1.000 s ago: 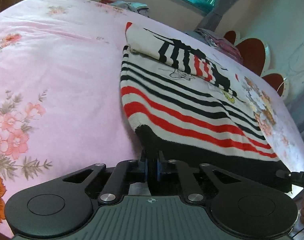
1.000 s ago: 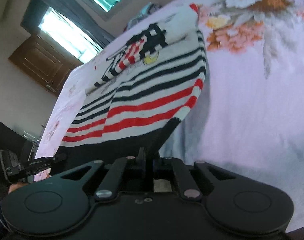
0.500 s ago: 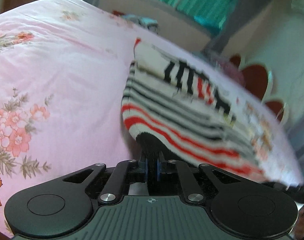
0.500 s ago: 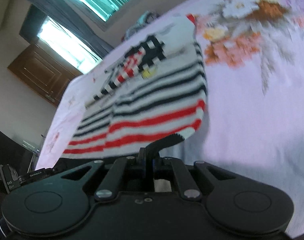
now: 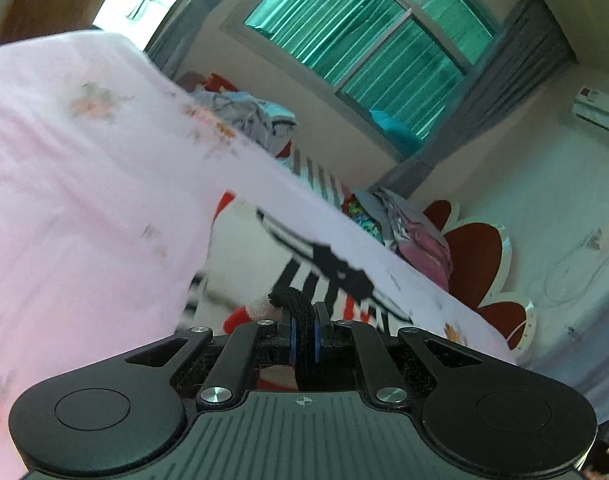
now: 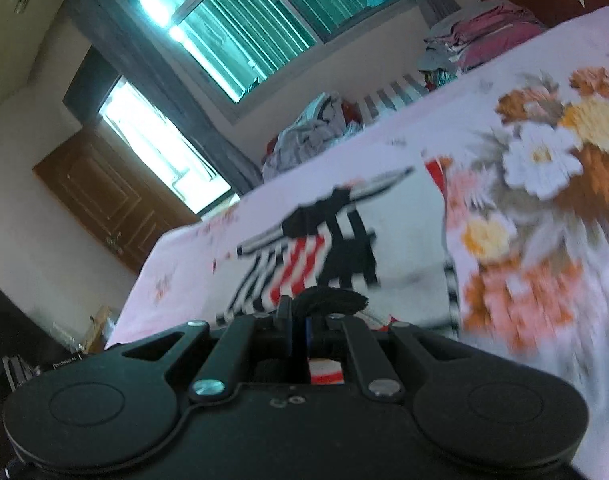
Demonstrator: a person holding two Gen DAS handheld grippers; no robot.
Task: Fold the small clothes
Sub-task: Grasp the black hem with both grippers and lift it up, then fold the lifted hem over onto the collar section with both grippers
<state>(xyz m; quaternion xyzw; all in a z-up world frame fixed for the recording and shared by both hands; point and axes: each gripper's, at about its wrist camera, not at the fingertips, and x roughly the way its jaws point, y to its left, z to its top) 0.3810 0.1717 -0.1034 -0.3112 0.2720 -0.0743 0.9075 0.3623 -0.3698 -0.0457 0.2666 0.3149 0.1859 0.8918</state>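
Observation:
A small knit sweater with red, black and white stripes lies on the pink floral bed sheet. My left gripper is shut on its black hem, which stands up between the blue pads. In the right wrist view the sweater shows its printed upper part, and my right gripper is shut on the black hem at the other corner. Both grippers hold the hem low over the sweater's upper half. The striped lower part is mostly hidden under the grippers.
A pile of loose clothes lies at the far edge of the bed, and folded clothes sit by the red headboard. A green-curtained window and a brown door are behind. The sheet spreads to the right.
Both grippers have carried the black hem forward over the sweater toward its top, folding it. The striped lower half has passed out of sight and the views have tilted up.

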